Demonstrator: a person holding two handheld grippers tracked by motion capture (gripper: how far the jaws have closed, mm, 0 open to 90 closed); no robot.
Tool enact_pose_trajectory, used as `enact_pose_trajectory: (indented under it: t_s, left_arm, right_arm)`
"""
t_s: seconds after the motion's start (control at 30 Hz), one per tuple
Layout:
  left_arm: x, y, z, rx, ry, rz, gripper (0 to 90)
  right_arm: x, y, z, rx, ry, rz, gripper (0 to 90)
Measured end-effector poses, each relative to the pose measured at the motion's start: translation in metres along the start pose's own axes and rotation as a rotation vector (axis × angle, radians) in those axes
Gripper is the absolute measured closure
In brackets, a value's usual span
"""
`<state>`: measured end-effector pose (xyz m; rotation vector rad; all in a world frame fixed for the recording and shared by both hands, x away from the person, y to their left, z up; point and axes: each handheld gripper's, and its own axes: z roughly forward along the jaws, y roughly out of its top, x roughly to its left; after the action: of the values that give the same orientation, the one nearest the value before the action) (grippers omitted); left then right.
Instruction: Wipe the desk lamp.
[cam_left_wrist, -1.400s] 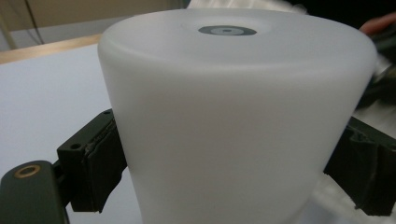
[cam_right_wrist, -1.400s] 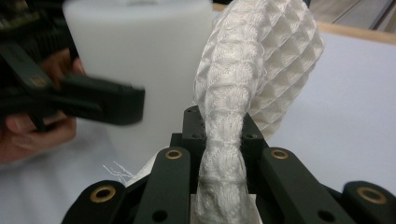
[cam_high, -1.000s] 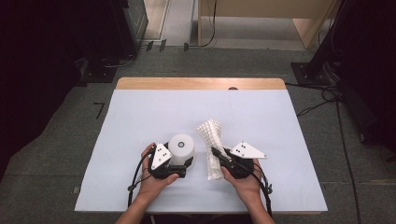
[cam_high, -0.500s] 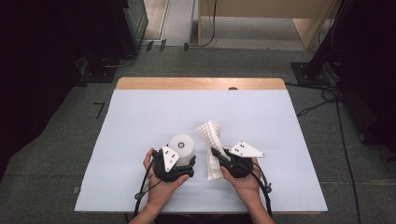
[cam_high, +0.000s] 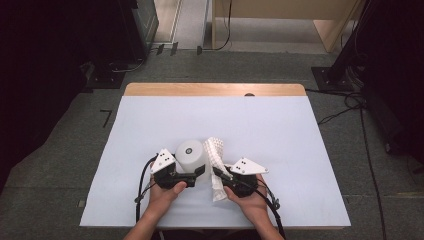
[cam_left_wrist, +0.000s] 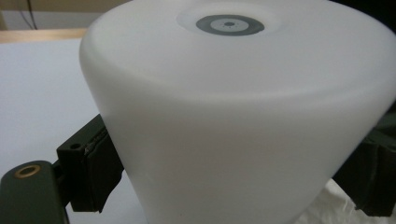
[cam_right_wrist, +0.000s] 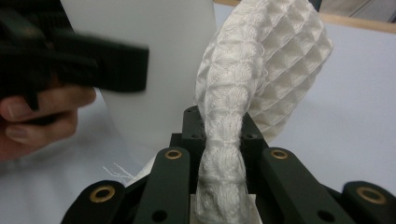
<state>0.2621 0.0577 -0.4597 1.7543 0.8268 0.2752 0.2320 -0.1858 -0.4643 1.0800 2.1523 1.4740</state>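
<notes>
While the white cup (cam_high: 190, 156) sits upturned at lower centre of the high view, the scene reads so:
Left gripper (cam_high: 196, 173): jaws just closing in, pads against the cup's sides, gripping it.
Right gripper (cam_high: 218, 175): clamped tight on the waffle cloth (cam_high: 216, 159) (bunched into a rope).
Change: cloth now just beside the cup.
Meaning: probably cup steadied, wiping about to begin.
</notes>
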Motion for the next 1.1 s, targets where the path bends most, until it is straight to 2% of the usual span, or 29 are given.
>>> enact_pose_trajectory:
  t_s: [0.1, 0.2, 0.3, 0.37, 0.47, 0.53, 0.67, 0.73, 0.83, 0.97, 1.1]
  left_arm:
    - [-0.005, -0.003, 0.005, 0.018, -0.018, 0.029, 8.4]
    - [-0.008, -0.003, 0.007, 0.028, -0.031, 0.041, 8.4]
    - [-0.012, -0.005, 0.009, 0.048, -0.004, 0.083, 8.4]
    - [-0.012, -0.004, 0.009, 0.046, -0.019, 0.078, 8.4]
    - [-0.014, -0.004, 0.010, 0.058, -0.024, 0.098, 8.4]
    - [-0.016, -0.004, 0.011, 0.071, -0.017, 0.120, 8.4]
    - [-0.016, -0.004, 0.012, 0.073, -0.026, 0.114, 8.4]
    - [-0.015, -0.002, 0.010, 0.064, -0.029, 0.108, 8.4]
    - [-0.009, 0.002, 0.003, 0.027, -0.028, 0.075, 8.4]
    - [-0.003, 0.007, -0.004, -0.003, -0.024, 0.067, 8.4]
    - [-0.001, 0.002, 0.000, 0.030, 0.046, 0.127, 8.4]
  right_arm:
    - [0.001, 0.006, -0.006, -0.022, -0.002, 0.000, 79.2]
    - [0.001, 0.012, -0.013, -0.038, -0.013, -0.011, 79.3]
    - [0.000, 0.017, -0.019, -0.069, 0.002, -0.014, 79.2]
    - [0.000, 0.018, -0.019, -0.057, -0.021, -0.027, 79.2]
    - [-0.001, 0.018, -0.021, -0.069, -0.011, -0.001, 79.3]
    - [0.000, 0.021, -0.024, -0.085, -0.007, -0.016, 79.3]
    - [0.003, 0.028, -0.030, -0.115, 0.005, -0.039, 79.3]
    - [0.002, 0.026, -0.028, -0.101, 0.002, -0.041, 79.3]
    - [-0.001, 0.016, -0.017, -0.047, -0.002, -0.026, 79.3]
    - [-0.004, 0.004, -0.003, 0.019, 0.004, -0.012, 79.2]
    - [-0.010, 0.002, -0.003, 0.016, -0.014, 0.010, 79.2]
